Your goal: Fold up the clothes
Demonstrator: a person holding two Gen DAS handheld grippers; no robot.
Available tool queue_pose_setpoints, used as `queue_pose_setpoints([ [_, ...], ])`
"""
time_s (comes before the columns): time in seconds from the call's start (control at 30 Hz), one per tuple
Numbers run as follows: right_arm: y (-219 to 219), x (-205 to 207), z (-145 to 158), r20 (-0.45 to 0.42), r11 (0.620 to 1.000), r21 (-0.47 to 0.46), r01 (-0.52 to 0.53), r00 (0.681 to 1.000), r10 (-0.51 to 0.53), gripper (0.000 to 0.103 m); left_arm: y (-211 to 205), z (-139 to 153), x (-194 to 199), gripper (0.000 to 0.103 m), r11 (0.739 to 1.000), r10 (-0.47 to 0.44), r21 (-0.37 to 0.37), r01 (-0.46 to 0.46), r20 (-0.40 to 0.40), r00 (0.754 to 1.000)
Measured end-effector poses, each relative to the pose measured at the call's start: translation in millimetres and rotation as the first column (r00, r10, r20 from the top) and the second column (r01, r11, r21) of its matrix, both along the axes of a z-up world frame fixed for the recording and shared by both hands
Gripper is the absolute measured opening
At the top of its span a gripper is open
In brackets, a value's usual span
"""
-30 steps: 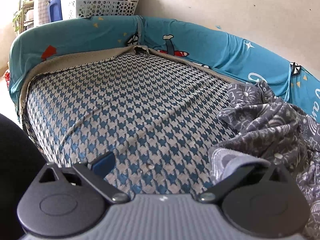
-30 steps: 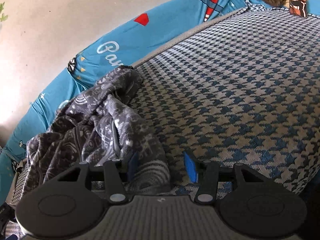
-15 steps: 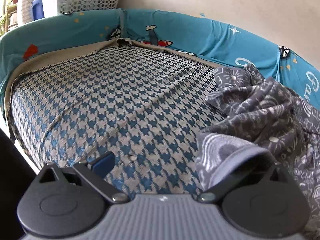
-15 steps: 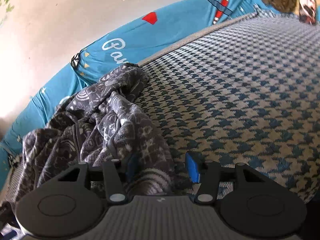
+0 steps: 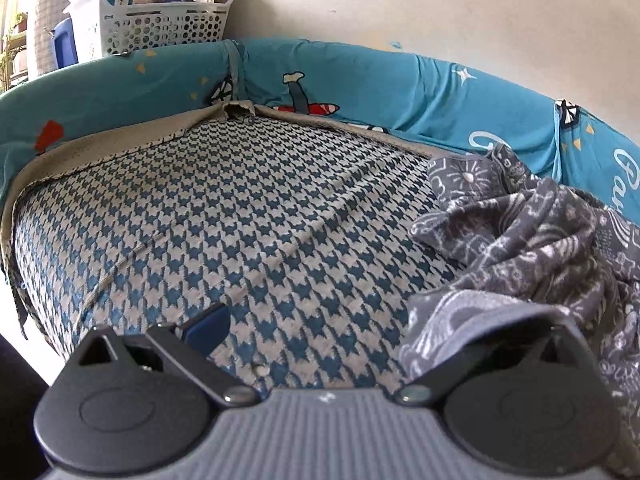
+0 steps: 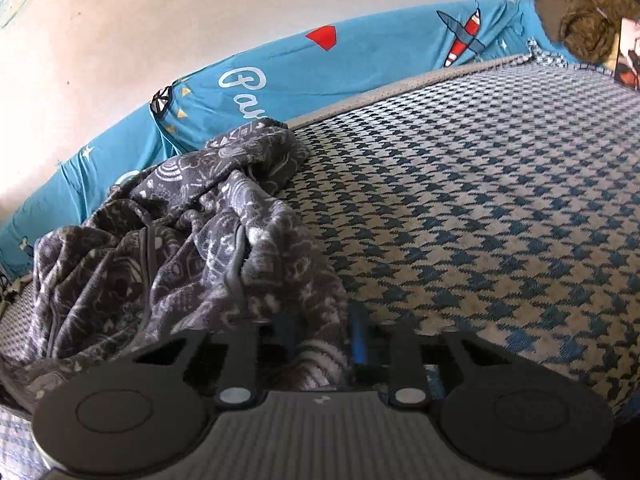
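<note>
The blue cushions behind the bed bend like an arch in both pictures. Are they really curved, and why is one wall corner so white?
Left wrist view: the blue bumper arches from fisheye distortion, strongest at the edges, and the laundry basket leans. Right wrist view: the wall at left is washed out by bright light; the grey patterned garment stays sharp.
</note>
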State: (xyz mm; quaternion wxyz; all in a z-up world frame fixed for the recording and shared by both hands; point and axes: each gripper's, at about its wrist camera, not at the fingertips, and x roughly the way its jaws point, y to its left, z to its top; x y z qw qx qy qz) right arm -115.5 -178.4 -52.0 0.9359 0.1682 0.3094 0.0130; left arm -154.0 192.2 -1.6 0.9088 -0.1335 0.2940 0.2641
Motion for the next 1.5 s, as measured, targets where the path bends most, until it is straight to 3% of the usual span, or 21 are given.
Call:
queue_pose_setpoints([
  [0.03,-1.0,-2.3,3.7,0.018,1.000,-0.006,0.013,1.000,-0.013,0.013,0.4,1.0,-1.2,0.103,1.000,0.004,0.003,-0.004,0.008,1.000],
  [0.27,-11.1,-17.4,34.2,0.152,0.994,-0.041,0.097,0.984,-0.090,0.011,1.7,24.8,-9.0,0.103,1.000,0.001,0.025,-0.001,0.026,1.000],
  [0.33,-11.2,-19.3,38.5,0.170,0.984,-0.108,0.143,0.978,-0.123,0.006,-0.1,28.9,-13.0,0.103,1.000,-0.005,0.027,0.004,0.010,1.000],
  [0.37,-11.3,-19.4,38.6,0.177,0.969,-0.160,0.188,0.971,-0.159,0.006,-1.0,30.1,-15.5,0.103,1.000,-0.007,0.021,0.007,0.002,1.000],
  [0.47,-20.5,-15.9,35.5,0.141,0.966,-0.144,0.216,0.970,-0.196,0.007,-3.4,29.3,-23.6,0.103,0.998,-0.033,-0.059,0.031,-0.029,0.999],
  [0.57,-27.2,-17.4,33.9,0.108,0.978,-0.091,0.189,0.978,-0.179,0.013,-11.7,32.5,-36.9,0.103,0.997,-0.042,-0.073,0.040,-0.024,0.999],
  [0.63,-24.2,-20.9,36.1,0.125,0.977,-0.115,0.179,0.978,-0.164,0.025,-17.8,37.3,-46.6,0.103,0.997,-0.056,-0.061,0.056,-0.007,0.998],
  [0.9,-6.2,-27.6,40.4,0.156,0.991,-0.124,0.044,0.987,-0.025,0.035,-40.0,68.6,-80.8,0.103,0.997,-0.083,0.004,0.083,0.100,0.992],
  [1.1,22.9,-27.2,30.3,0.092,0.974,-0.162,-0.158,0.980,0.174,0.036,-46.8,74.2,-66.7,0.103,0.987,-0.148,-0.043,0.152,0.098,0.984],
  [1.2,34.6,-27.1,24.0,0.070,0.964,-0.188,-0.185,0.977,0.202,0.037,-55.8,70.6,-54.8,0.103,0.981,-0.189,-0.037,0.193,0.085,0.978],
  [1.4,30.9,-22.7,17.2,0.013,0.976,-0.127,-0.178,0.983,0.181,0.039,-75.3,57.7,-24.7,0.103,0.966,-0.254,-0.031,0.256,0.049,0.966],
  [1.5,28.9,-19.1,13.5,-0.021,0.980,-0.117,-0.161,0.987,0.160,0.041,-87.4,52.5,-10.9,0.103,0.948,-0.315,-0.027,0.317,0.054,0.947],
])
